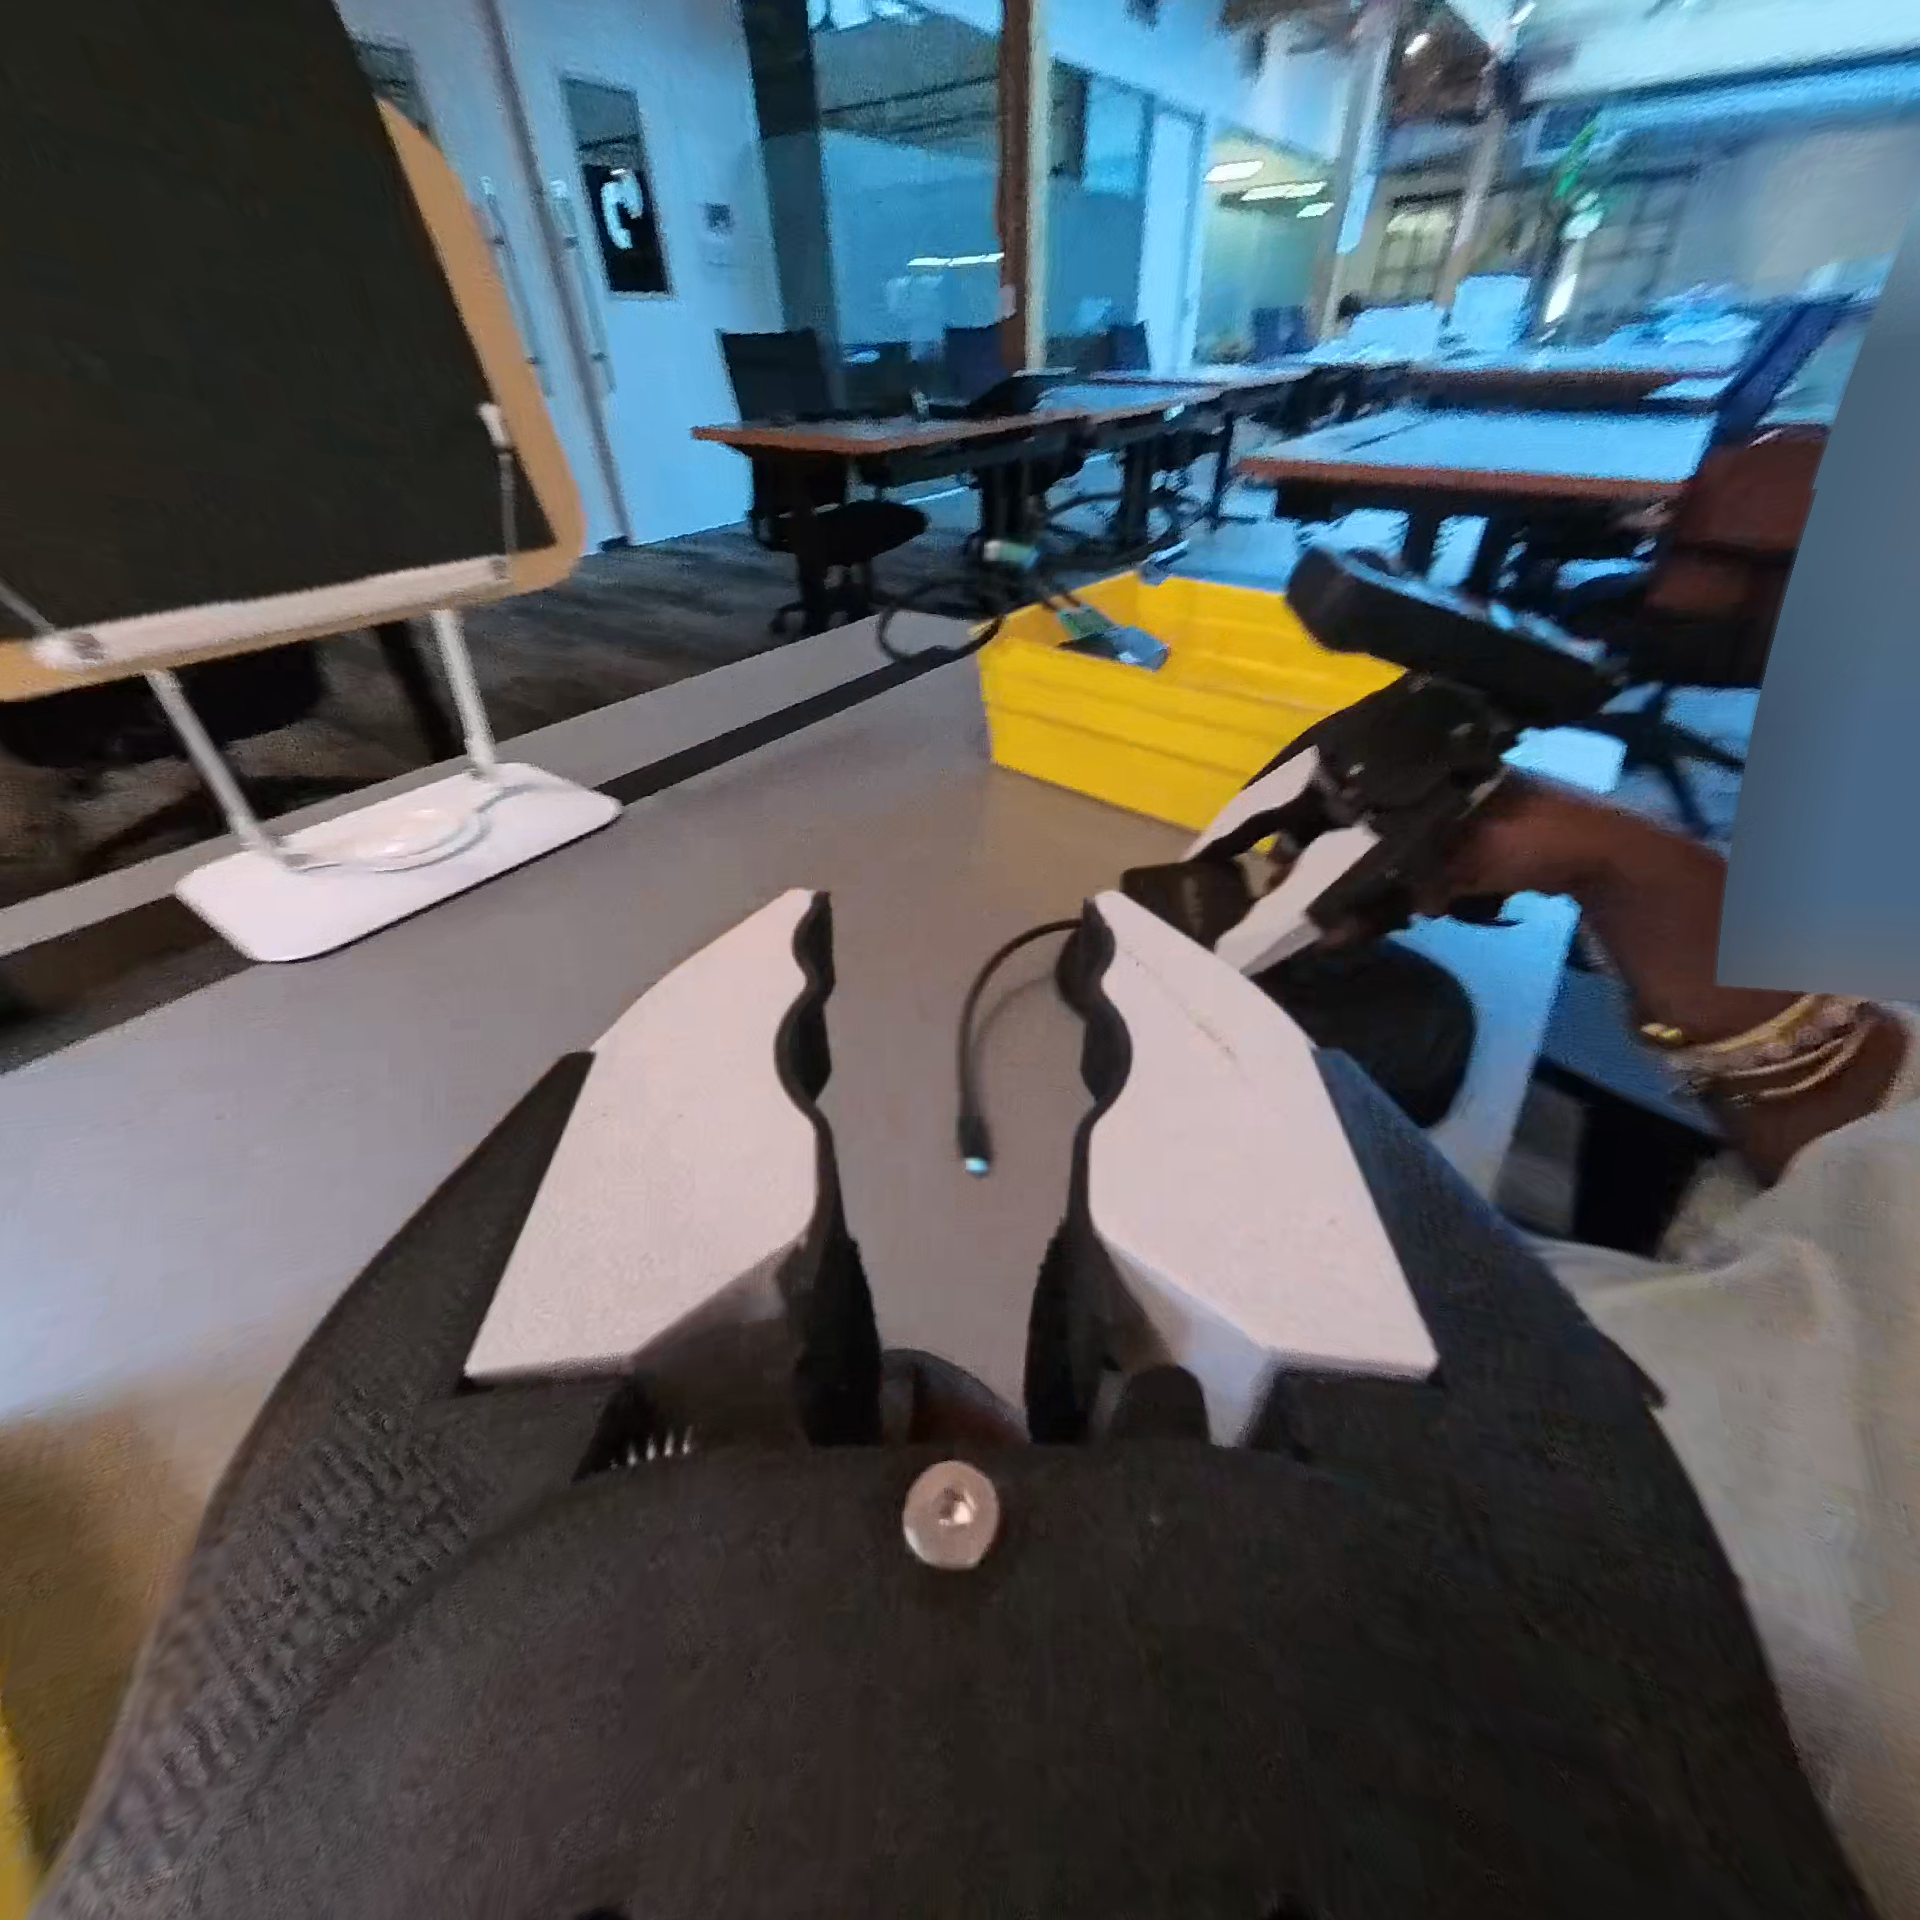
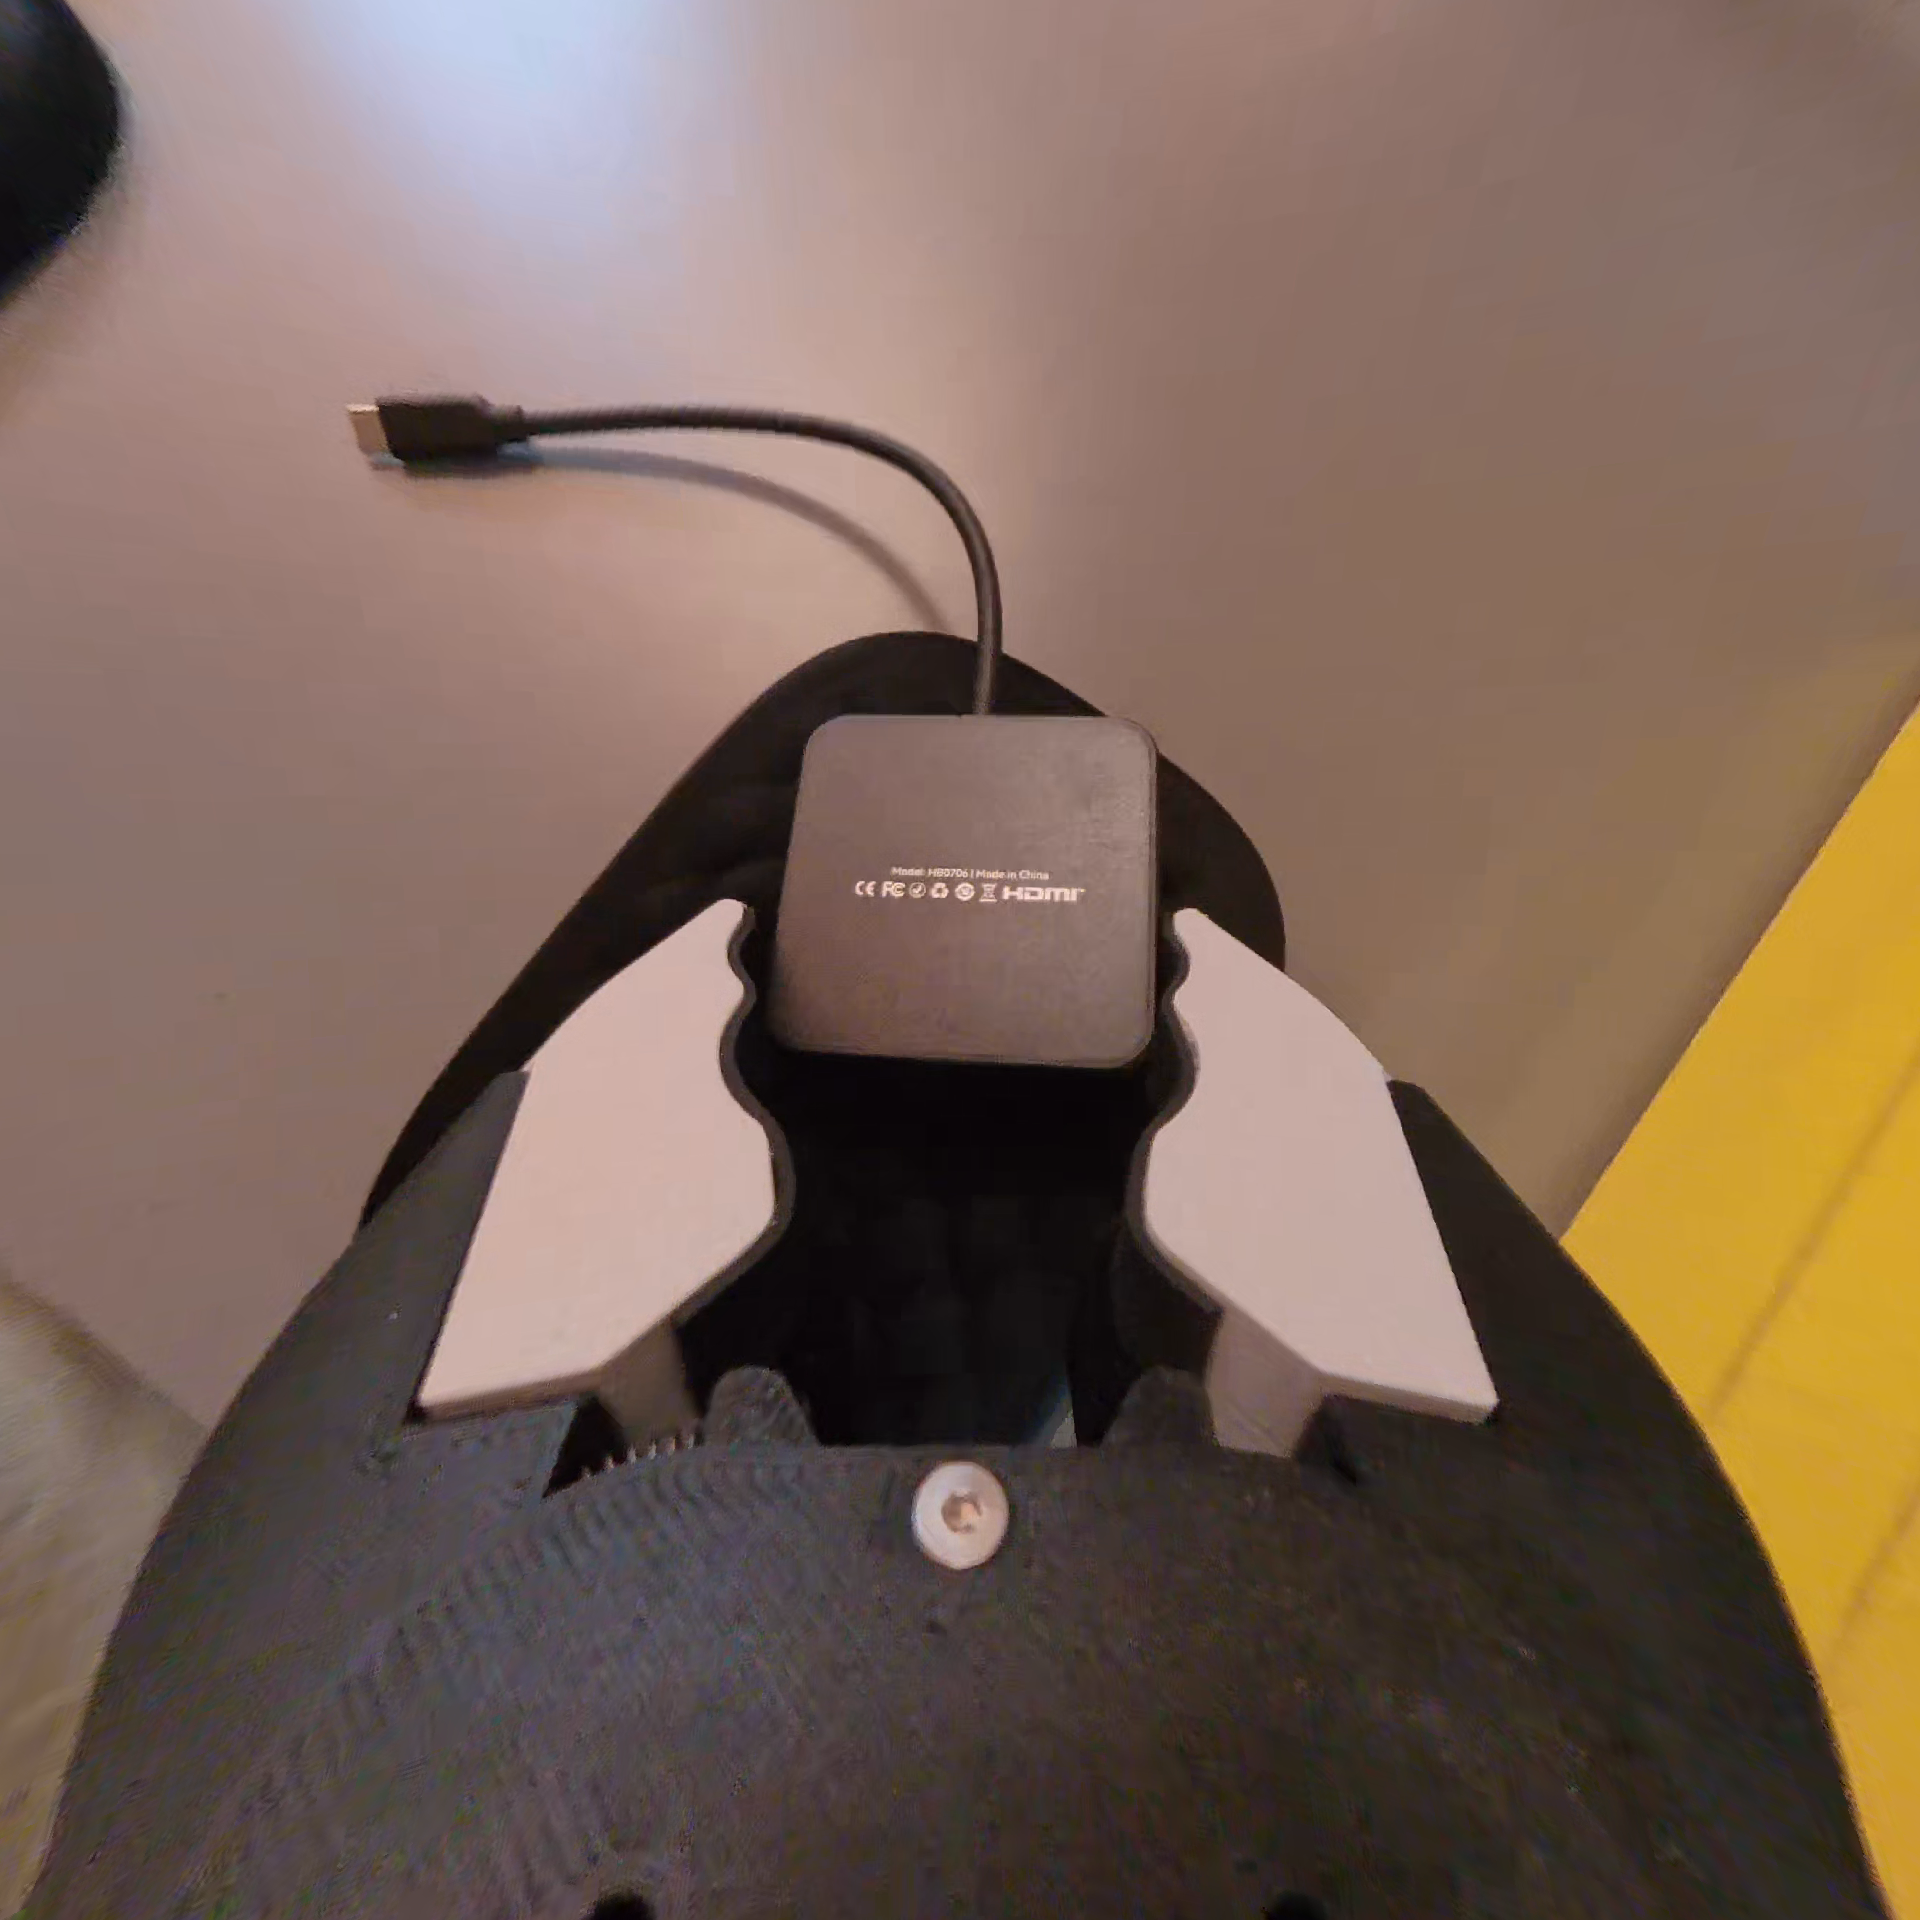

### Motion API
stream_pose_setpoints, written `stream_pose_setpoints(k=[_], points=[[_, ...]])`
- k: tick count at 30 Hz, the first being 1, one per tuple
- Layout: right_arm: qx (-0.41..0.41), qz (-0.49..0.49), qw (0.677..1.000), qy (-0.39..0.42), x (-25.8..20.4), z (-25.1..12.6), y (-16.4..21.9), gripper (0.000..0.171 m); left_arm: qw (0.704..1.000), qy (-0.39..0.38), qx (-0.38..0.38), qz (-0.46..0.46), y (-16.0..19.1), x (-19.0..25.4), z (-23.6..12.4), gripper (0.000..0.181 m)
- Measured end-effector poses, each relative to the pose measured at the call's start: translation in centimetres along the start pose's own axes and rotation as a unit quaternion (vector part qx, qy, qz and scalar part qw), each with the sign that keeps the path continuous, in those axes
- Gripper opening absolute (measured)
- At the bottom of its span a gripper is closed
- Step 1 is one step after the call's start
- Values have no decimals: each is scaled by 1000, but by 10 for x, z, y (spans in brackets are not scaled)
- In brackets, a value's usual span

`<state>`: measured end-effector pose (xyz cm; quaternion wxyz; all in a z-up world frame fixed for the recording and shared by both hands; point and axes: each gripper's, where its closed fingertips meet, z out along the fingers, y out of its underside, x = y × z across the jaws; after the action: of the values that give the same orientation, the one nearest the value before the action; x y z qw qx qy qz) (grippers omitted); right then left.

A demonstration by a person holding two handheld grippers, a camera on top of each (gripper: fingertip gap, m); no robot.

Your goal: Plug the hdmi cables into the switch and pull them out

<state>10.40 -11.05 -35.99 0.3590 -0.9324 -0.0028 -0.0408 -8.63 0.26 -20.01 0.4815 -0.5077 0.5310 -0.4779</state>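
My right gripper (image 2: 961, 925) is shut on a black square switch (image 2: 966, 894), gripping its two sides and holding it above the grey table (image 2: 1455, 416) with its printed face towards the camera. The switch's short black cable (image 2: 831, 442) curves left and ends in a plug (image 2: 416, 428) lying on the table. My left gripper (image 1: 956, 914) is open and empty above the table, and that plug (image 1: 977, 1153) lies between its fingers in the left wrist view. The same view shows the right gripper (image 1: 1247, 894) with the switch (image 1: 1179, 894) just beyond my right fingertip.
A yellow bin (image 1: 1143, 727) with cables and small parts stands behind the grippers; its wall also shows in the right wrist view (image 2: 1766, 1143). A dark panel on a white stand (image 1: 395, 842) sits at the far left. A person's arm is at right. My hands' fingertips stand some 30 cm from each other.
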Motion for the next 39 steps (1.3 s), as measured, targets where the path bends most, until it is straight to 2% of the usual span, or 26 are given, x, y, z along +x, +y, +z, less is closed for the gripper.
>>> stream_pose_setpoints(k=[2,4,7,11,14,17,20,23,26,28,32,36,39], points=[[39,6,999,-21,-1,-9,-10,71,997,-57,-28,44,-1,-14,-19,45],[113,3,993,-26,2,-28,-28,68,990,-112,-52,73,-2,-30,-39,45],[201,-7,979,18,17,-62,-47,67,976,-178,-84,96,-2,-48,-66,45],[324,-17,942,82,31,-110,-71,60,961,-236,-95,104,-3,-64,-96,45],[403,-29,911,84,26,-137,-85,51,949,-282,-106,95,0,-79,-126,46],[446,-34,890,89,24,-149,-91,48,909,-386,-131,85,6,-106,-182,47],[447,-36,890,87,23,-146,-91,48,859,-482,-159,64,13,-125,-238,47],[435,-40,896,81,20,-137,-90,49,864,-472,-174,25,26,-127,-255,47],[429,-46,899,76,16,-132,-92,49,891,-405,-206,-1,47,-131,-239,47],[429,-50,899,74,14,-132,-93,49,892,-364,-266,-30,73,-143,-228,47],[437,-53,895,75,13,-135,-95,48,827,-369,-410,-114,128,-188,-239,47],[439,-56,893,76,13,-137,-95,46,762,-360,-501,-199,165,-215,-254,47],[442,-56,892,75,14,-137,-95,46,719,-363,-547,-228,181,-227,-266,46]])
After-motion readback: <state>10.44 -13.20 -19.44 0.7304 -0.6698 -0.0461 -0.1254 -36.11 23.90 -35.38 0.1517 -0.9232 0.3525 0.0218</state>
